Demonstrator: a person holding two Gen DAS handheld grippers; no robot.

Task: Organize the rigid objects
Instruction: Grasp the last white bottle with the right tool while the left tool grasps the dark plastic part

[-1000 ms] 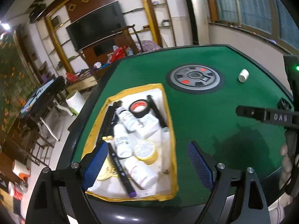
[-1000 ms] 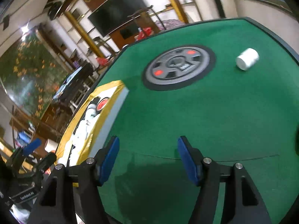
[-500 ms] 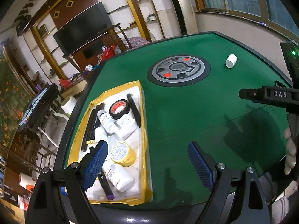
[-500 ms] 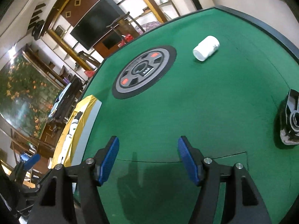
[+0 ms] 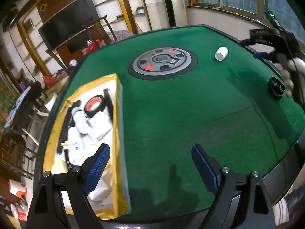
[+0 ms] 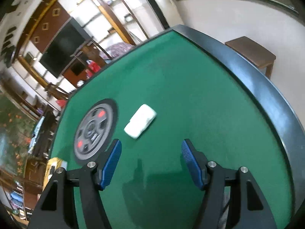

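A small white bottle [image 5: 221, 53] lies on its side on the green table at the far right; in the right wrist view it [image 6: 140, 121] lies just ahead and left of my right gripper [image 6: 151, 162], which is open and empty. A small black round object [image 5: 276, 88] sits near the right edge. A yellow-rimmed white tray [image 5: 116, 103] at the left holds bottles, a black tape roll [image 5: 94, 105] and black pens. My left gripper [image 5: 150, 168] is open and empty above the table's near edge, right of the tray.
A grey and black round disc [image 5: 162, 62] with red marks is set in the table's middle; it also shows in the right wrist view [image 6: 94, 129]. The table's dark raised rim [image 6: 266, 99] curves along the right. Shelves, a television and chairs stand beyond.
My right gripper has moved forward and turned right, close to the white bottle. My left gripper has shifted right, so the tray now sits further left and the black round object shows.
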